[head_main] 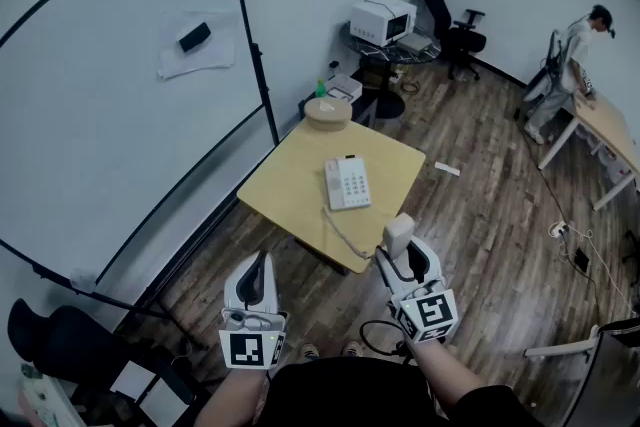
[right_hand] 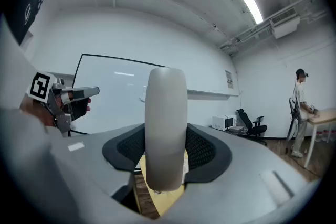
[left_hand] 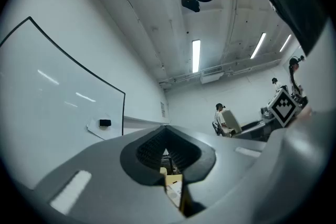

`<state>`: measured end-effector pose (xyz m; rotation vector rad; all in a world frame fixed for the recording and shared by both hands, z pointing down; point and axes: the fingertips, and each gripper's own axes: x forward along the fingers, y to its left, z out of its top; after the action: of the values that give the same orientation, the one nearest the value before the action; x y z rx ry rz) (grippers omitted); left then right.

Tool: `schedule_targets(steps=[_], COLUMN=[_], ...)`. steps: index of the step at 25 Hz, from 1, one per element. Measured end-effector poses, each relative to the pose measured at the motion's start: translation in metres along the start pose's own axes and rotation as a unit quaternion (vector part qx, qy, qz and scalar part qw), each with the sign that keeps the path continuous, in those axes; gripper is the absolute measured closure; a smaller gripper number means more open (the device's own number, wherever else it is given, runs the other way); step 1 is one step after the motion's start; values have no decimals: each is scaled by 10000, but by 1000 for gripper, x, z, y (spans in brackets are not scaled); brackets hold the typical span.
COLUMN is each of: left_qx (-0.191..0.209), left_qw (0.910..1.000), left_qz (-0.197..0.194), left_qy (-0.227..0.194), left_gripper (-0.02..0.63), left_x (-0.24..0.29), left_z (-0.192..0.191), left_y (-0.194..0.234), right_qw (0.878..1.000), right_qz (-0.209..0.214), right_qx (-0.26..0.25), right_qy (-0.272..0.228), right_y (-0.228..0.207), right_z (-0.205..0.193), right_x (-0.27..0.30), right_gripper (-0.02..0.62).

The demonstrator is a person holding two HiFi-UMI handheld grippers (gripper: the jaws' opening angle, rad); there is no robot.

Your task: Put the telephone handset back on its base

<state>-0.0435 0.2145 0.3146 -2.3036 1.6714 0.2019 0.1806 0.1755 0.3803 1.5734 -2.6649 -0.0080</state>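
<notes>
The white telephone base [head_main: 347,183] with its keypad lies on the yellow square table [head_main: 290,185]. Its cord [head_main: 345,233] runs off the table's near edge toward the pale handset [head_main: 398,234]. My right gripper [head_main: 405,260] is shut on the handset and holds it upright, in front of the table and apart from the base. In the right gripper view the handset [right_hand: 166,128] stands between the jaws of that gripper [right_hand: 165,165]. My left gripper [head_main: 260,267] hovers to the left, jaws together and empty; in the left gripper view the left gripper [left_hand: 169,165] holds nothing.
A large whiteboard [head_main: 120,95] stands at the left. A round wooden object [head_main: 327,112] sits by the table's far corner. Behind are a microwave [head_main: 382,19] on a small table and an office chair [head_main: 455,25]. A person [head_main: 575,65] stands at a desk [head_main: 610,130] far right.
</notes>
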Motion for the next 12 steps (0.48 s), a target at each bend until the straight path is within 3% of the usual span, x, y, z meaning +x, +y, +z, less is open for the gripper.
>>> schedule_targets(steps=[5,12], left_qx=[-3,-6], left_qw=[10000,10000], left_qz=[-74,-93], left_qy=[-17,25], left_gripper=[606,606], left_x=[2,7], left_z=[-1,-8], left_y=[4,1], right_qw=[10000,9998], right_qz=[12,26], right_qx=[-75,209], right_qy=[19,1], right_y=[9,4], right_z=[-1,-5], right_x=[6,9], right_gripper=[368,368])
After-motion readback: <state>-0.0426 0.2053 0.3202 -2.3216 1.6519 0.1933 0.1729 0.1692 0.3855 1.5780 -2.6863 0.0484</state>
